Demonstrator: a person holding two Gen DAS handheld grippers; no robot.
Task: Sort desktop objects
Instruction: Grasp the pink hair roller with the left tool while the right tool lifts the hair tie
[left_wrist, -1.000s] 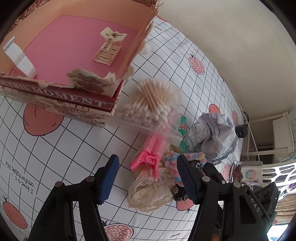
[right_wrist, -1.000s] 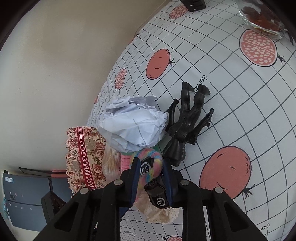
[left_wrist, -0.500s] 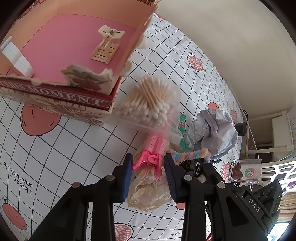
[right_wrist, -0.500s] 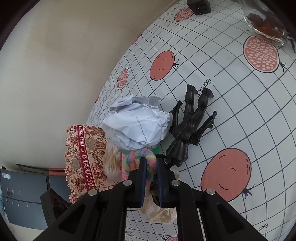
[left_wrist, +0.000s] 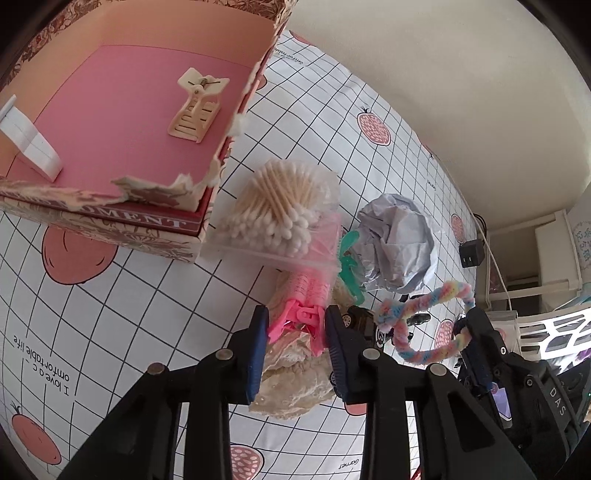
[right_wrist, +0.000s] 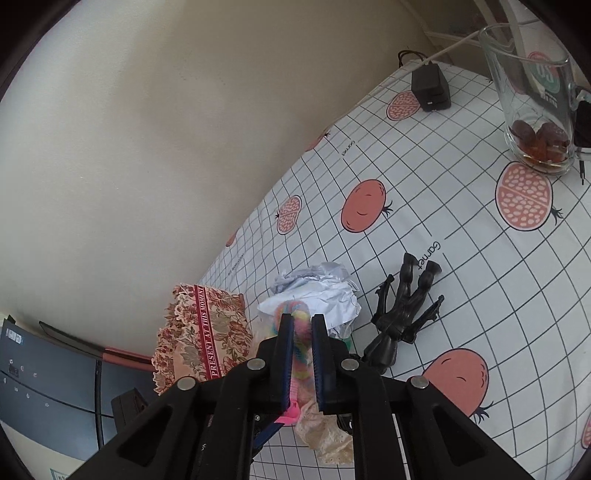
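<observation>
The left tool, a black plastic two-fingered clamp, is showing dark blue ribbed pads and round silver screws on its arms. The right tool is wearing matching blue pads and silver screws.

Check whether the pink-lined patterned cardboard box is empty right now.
No: a beige plastic hair claw clip lies on the pink floor of the patterned cardboard box, near its far wall.

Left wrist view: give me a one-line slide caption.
Left gripper closing around a pink hair clip beside the gift box, while the right gripper lifts a rainbow pipe cleaner.
</observation>
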